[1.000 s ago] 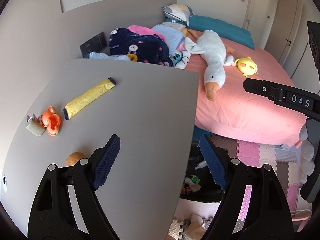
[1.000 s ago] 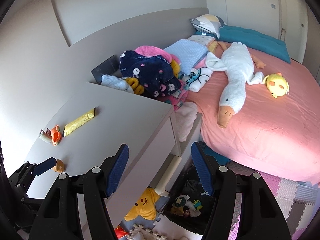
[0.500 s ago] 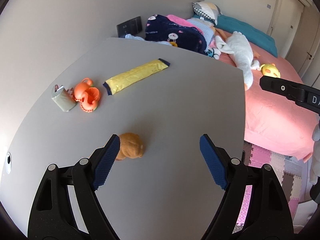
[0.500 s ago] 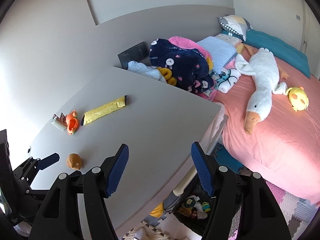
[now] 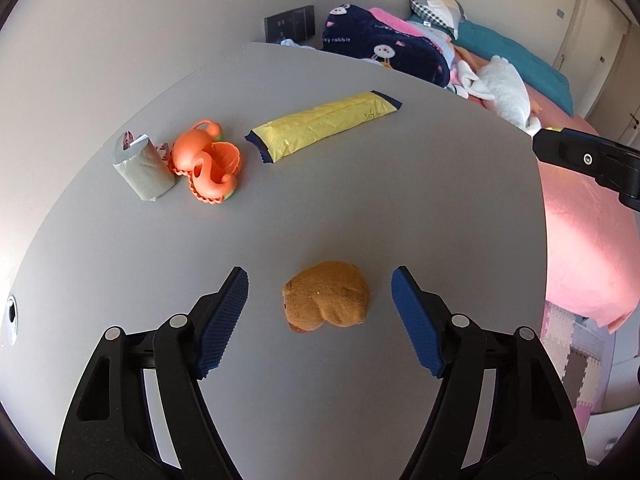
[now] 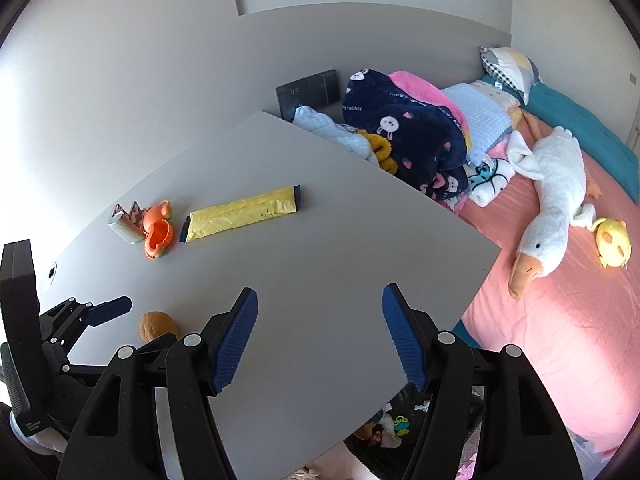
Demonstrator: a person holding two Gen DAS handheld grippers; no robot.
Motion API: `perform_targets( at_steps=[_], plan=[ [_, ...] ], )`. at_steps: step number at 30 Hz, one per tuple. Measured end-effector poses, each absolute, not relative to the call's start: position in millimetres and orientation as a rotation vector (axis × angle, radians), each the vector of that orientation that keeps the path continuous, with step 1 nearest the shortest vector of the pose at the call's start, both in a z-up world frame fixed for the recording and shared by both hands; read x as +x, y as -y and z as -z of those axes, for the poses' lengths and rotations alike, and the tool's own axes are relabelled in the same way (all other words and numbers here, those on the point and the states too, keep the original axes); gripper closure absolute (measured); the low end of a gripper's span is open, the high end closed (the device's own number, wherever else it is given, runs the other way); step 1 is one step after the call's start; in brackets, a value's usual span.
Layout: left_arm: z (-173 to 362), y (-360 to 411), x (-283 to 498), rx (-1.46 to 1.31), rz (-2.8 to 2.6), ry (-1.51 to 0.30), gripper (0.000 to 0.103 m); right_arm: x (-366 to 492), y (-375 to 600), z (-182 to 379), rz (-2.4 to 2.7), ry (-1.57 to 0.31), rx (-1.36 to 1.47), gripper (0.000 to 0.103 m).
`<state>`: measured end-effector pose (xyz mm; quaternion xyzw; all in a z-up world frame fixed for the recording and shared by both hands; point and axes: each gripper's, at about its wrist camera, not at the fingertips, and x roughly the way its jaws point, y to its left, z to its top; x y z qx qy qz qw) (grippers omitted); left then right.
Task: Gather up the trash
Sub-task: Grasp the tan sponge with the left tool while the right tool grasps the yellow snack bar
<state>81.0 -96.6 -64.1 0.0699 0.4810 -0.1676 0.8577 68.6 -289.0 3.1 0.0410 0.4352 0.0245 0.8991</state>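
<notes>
On the grey table (image 5: 360,200) lie a brown crumpled lump (image 5: 326,296), a yellow wrapper (image 5: 324,124), an orange plastic piece (image 5: 208,160) and a small grey carton (image 5: 144,170). My left gripper (image 5: 320,304) is open, its blue pads on either side of the brown lump without touching it. My right gripper (image 6: 316,328) is open and empty above the table's near part. In the right wrist view the lump (image 6: 157,325), the wrapper (image 6: 240,214), the orange piece (image 6: 158,234) and the carton (image 6: 122,224) all show, with the left gripper's fingertip (image 6: 110,307) beside the lump.
A bed with a pink sheet (image 6: 560,320) stands to the right, with a white goose toy (image 6: 552,200), a yellow plush (image 6: 612,242) and a pile of blankets (image 6: 400,128). Toys lie on the floor below the table edge (image 6: 396,424). A dark wall panel (image 5: 290,28) is behind.
My left gripper has moved forward and down over the table, so the brown lump now lies between its open fingers. My right gripper has swung left over the table.
</notes>
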Motion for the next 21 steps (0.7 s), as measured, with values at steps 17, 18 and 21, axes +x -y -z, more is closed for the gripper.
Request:
perform_targets(
  at_steps=[17,18,21],
  plan=[
    [75,50,92,0.054,0.284,-1.035,0.057,138,238,28,-0.151,-1.019,-0.102,0.037],
    [72,46,93,0.046,0.277,-1.031,0.057,142,234,29,-0.156,-1.021,-0.121,0.037],
    [67,31,95,0.014,0.256,-1.024,0.057,154,222,32,-0.172,-1.034,-0.182,0.037]
  ],
)
